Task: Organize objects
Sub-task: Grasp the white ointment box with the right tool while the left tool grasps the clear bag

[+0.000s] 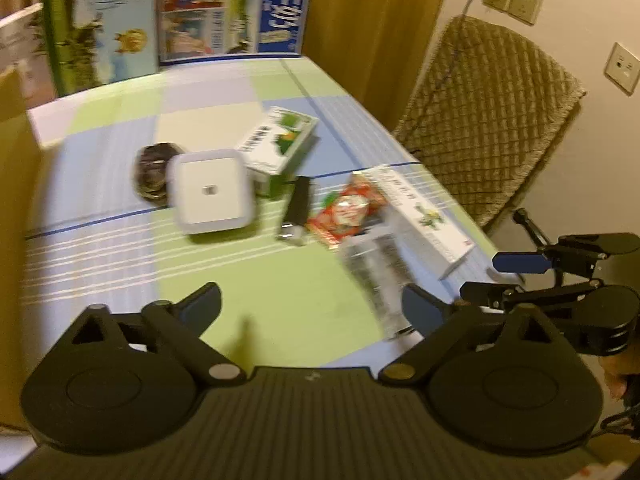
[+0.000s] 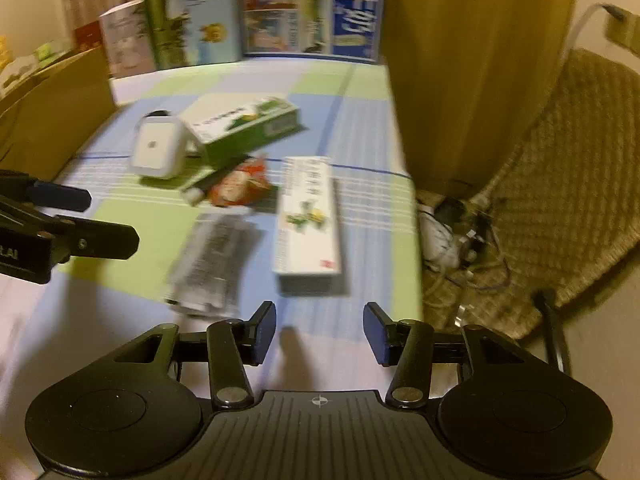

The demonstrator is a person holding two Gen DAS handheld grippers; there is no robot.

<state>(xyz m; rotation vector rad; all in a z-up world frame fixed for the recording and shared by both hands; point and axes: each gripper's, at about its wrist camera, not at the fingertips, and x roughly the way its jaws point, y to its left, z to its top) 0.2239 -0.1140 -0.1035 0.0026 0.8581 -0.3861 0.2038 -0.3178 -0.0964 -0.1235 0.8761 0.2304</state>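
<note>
Several objects lie on a green-and-blue checked tablecloth (image 1: 280, 288). A white rounded square device (image 1: 210, 190) (image 2: 158, 148) lies beside a dark round object (image 1: 152, 172). A green-and-white box (image 1: 280, 140) (image 2: 244, 128), a black stick (image 1: 298, 204), a red snack packet (image 1: 346, 210) (image 2: 240, 186), a silver printed packet (image 1: 376, 280) (image 2: 212, 264) and a long white box (image 1: 424, 216) (image 2: 308, 220) lie around them. My left gripper (image 1: 312, 308) is open and empty above the near tablecloth. My right gripper (image 2: 320, 336) is open and empty, just short of the long white box.
A cardboard box (image 1: 16, 184) (image 2: 52, 120) stands at the left. Printed cartons (image 1: 224, 8) (image 2: 304, 8) stand at the back. A quilted chair (image 1: 488, 120) (image 2: 560, 184) stands beyond the table's right edge, with cables (image 2: 452, 236) on the floor.
</note>
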